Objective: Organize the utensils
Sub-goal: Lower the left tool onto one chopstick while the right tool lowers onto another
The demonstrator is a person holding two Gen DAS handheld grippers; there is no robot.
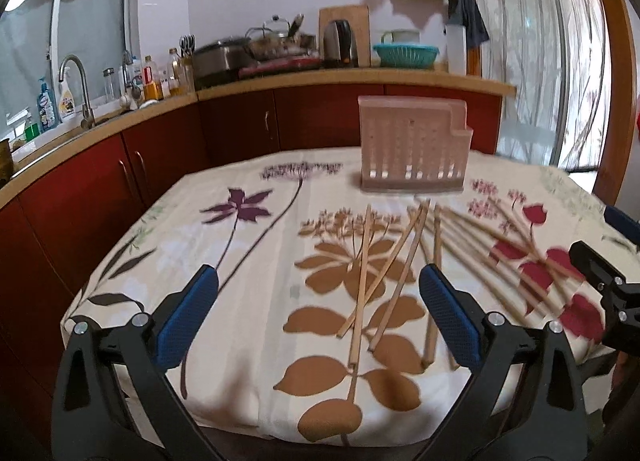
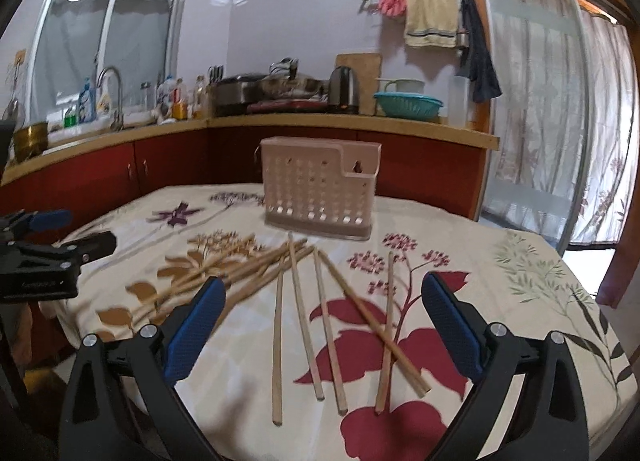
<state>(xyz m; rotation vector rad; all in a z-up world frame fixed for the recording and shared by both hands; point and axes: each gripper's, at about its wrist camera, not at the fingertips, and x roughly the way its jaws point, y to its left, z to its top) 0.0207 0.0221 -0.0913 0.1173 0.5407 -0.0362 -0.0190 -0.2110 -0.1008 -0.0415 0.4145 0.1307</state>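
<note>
The long pale wooden chopsticks (image 2: 298,313) lie loose on the flower-printed cream tablecloth (image 2: 520,301), filling the middle of the right wrist view: five or so fanned out singly at centre, a thicker heap crossing over itself toward the left. In the left wrist view the same sticks (image 1: 400,261) sit centre and right, three apart from the rest. Behind them, upper centre in both views, stands the pale pink perforated plastic utensil holder (image 2: 320,197), upright, empty as far as I can see, a little apart from the nearest tips.

The right gripper (image 2: 324,325) hangs low in the frame with its blue-padded fingers (image 2: 452,333) spread wide, the single sticks lying between them, nothing pinched. The left gripper (image 1: 320,313) is likewise spread wide and empty over the three separate sticks.

I'd say nothing has been sorted yet. The sticks overlap, so closing on one could drag or flick its neighbours, and a thin round stick may roll out from between the pads. The holder looks light; a stick pushed in at a slant could tip it or shove it back.

The right wrist view shows the holder's stepped cut-out and keyhole slot on its right side, and the other gripper at the left edge. The left wrist view is blurred across the right-hand heap, but it shows the bare left half of the table, and the other tool at its right edge.
</note>
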